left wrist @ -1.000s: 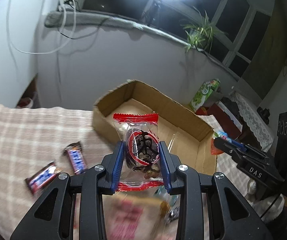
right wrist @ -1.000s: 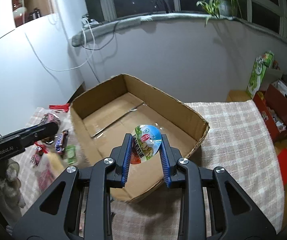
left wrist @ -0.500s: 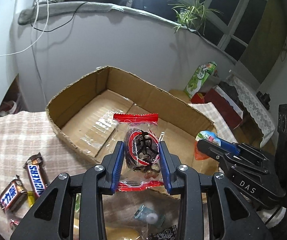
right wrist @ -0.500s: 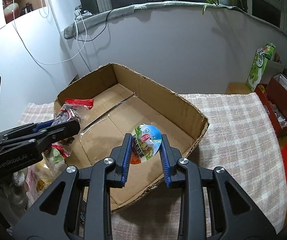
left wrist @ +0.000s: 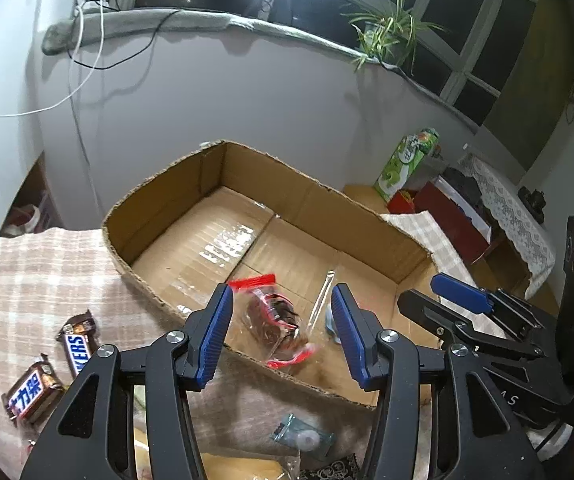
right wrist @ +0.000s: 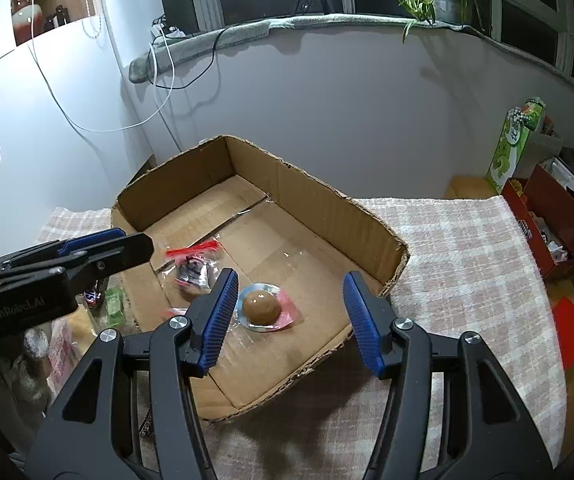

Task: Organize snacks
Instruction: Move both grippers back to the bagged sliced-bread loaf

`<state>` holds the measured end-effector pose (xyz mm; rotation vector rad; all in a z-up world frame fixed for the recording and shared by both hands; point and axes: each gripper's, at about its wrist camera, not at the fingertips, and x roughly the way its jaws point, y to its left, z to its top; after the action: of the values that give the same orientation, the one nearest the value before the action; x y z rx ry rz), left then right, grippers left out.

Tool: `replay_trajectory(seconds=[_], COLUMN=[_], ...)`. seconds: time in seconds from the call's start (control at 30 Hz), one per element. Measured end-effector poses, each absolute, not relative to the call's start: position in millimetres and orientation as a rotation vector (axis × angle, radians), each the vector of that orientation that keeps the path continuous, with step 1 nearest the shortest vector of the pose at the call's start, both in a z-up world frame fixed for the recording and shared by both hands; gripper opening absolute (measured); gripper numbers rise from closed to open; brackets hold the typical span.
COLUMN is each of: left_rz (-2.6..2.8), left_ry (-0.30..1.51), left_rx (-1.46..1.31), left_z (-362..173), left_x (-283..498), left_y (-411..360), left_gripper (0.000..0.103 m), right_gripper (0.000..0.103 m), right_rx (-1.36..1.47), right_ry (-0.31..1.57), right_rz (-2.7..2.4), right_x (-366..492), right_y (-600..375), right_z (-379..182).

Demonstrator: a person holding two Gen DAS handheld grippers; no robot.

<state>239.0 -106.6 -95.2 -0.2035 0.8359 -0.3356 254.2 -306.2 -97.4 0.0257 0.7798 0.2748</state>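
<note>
An open cardboard box (left wrist: 207, 176) (right wrist: 327, 204) sits on a checked cloth. My left gripper (left wrist: 281, 334) hangs over the box's near edge with its jaws opening; a clear red-edged snack packet (left wrist: 275, 318) (right wrist: 193, 266), blurred, is loose between them and touches neither pad. My right gripper (right wrist: 289, 314) is over the box too, its jaws also opening. A small jelly cup (right wrist: 263, 306) lies upside down on the box floor under them, free of the pads. Each gripper shows at the edge of the other's view.
Two Snickers bars (left wrist: 77, 340) (left wrist: 31, 394) lie on the cloth left of the box, more wrapped snacks (left wrist: 303, 436) at the near edge. A green carton (left wrist: 407, 160) (right wrist: 515, 144) and a red box (right wrist: 555, 220) stand to the right. A wall runs behind.
Both grippers have opened. The packet has left the left jaws and is dropping into the box. The jelly cup has fallen from the right jaws onto the box floor, upside down.
</note>
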Motion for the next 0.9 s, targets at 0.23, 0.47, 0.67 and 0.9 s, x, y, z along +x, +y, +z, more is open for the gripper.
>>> replay_trajectory(seconds=[0.23, 0.47, 0.67, 0.9], left_rz=[-0.324, -0.302, -0.278, -0.252], left_ry=[0.805, 0.781, 0.778, 0.82], left_rx=[-0.234, -0.264, -0.311, -0.366], left_z=[-81, -73, -76, -95], left_x=[227, 205, 184, 162], left_y=[-91, -66, -35, 1], left_gripper=[0.05, 0.05, 0.055, 0.06], right_gripper=[0.06, 0.073, 0.095, 0.096], right_rx=[0.039, 0.059, 0.086, 0.1], right_ry=[0.765, 0.737, 0.74, 0.801], right_rz=[0.294, 0.328, 0.373, 0.45], right_x=[237, 208, 181, 164], right_y=[-304, -295, -284, -260], right_z=[-87, -76, -75, -92])
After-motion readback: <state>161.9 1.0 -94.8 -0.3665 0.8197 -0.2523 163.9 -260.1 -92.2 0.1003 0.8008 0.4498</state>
